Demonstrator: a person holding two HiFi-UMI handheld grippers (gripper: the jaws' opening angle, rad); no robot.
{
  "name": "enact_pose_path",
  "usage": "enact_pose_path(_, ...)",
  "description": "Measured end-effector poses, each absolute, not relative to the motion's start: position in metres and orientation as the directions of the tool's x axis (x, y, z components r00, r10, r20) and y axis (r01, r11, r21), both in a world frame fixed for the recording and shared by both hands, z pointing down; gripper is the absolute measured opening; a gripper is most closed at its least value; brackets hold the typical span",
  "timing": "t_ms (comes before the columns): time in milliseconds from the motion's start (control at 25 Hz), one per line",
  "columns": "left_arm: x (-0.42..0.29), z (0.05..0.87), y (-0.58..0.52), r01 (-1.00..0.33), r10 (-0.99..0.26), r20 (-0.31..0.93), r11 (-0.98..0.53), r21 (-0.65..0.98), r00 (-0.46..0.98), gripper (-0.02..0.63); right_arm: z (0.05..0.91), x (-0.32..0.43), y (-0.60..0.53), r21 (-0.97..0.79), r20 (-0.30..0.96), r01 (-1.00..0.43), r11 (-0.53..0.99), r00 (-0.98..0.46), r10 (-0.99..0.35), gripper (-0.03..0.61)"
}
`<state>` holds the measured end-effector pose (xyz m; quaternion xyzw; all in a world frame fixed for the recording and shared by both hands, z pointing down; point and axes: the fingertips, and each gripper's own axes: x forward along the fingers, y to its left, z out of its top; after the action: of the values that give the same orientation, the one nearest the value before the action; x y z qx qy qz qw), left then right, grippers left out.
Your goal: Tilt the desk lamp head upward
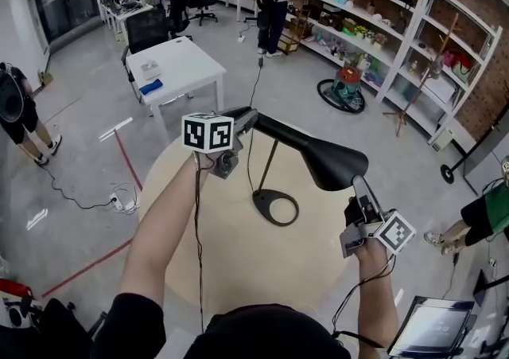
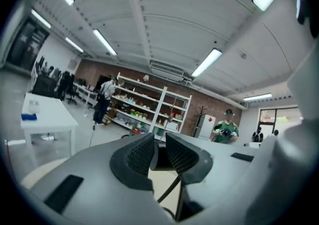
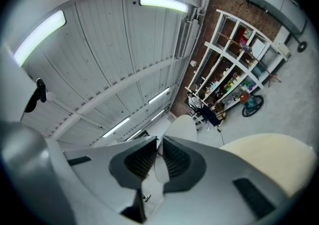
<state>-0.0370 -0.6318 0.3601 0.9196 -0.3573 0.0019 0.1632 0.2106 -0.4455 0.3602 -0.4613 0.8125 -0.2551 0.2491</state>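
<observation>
2 grippers: each is held in one of a person's hands, and both are on a matte black desk lamp (image 1: 296, 139).
Left gripper (image 1: 241, 122): the jaws are pressed onto the thin black lamp arm (image 1: 274, 128) near its rear end. A dark bar shows between the pads.
Right gripper (image 1: 357, 187): the jaws are almost together, pinching the rim of the long black cone-shaped lamp head (image 1: 332, 161). Its pale inner face shows between the pads.
Lamp position: the oval ring base (image 1: 276, 207) stands near the middle of the round beige surface (image 1: 183, 222). A slanted stem rises from it to the lamp arm, and the lamp head slopes down toward the person's right.
Step in hand: this looks like the tilt itself, with both grips set and the lamp head not yet raised.
Doing it well: brace the lamp arm with the left jaws so the base does not lift. Swing the right wrist upward in an arc about the head's joint rather than pulling outward. Keep the thin rim square between the pads, since it could slip.
Containers: 0 on the surface. White shelving (image 1: 374, 39) by the brick wall carries small coloured things, too small to name.
</observation>
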Motion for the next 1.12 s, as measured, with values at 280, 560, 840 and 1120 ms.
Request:
enact_pose_path(280,-0.037,0.372,-0.635,-0.585,-0.634,0.074,-0.656,0.477,0.77,0.055,0.347,0.207,-0.446,-0.635,-0.191,-0.616,0.466,-0.46,-0.867,0.04)
enact_pose_path(560,-0.041,0.381,-0.634,-0.547,-0.637,0.029,-0.637,0.544,0.771,0.055,0.337,0.203,-0.446,-0.617,-0.217,-0.614,0.492,-0.468,-0.857,0.04)
enact_pose_path(840,-0.04,0.386,-0.633,-0.535,-0.648,0.004,-0.625,0.569,0.762,0.055,0.322,0.201,-0.446,-0.598,-0.222,-0.621,0.506,-0.479,-0.85,0.04)
enact_pose_path(1120,-0.04,0.388,-0.634,-0.54,-0.657,0.012,-0.609,0.581,0.754,0.055,0.303,0.195,-0.449,-0.578,-0.23,-0.622,0.529,-0.498,-0.836,0.04)
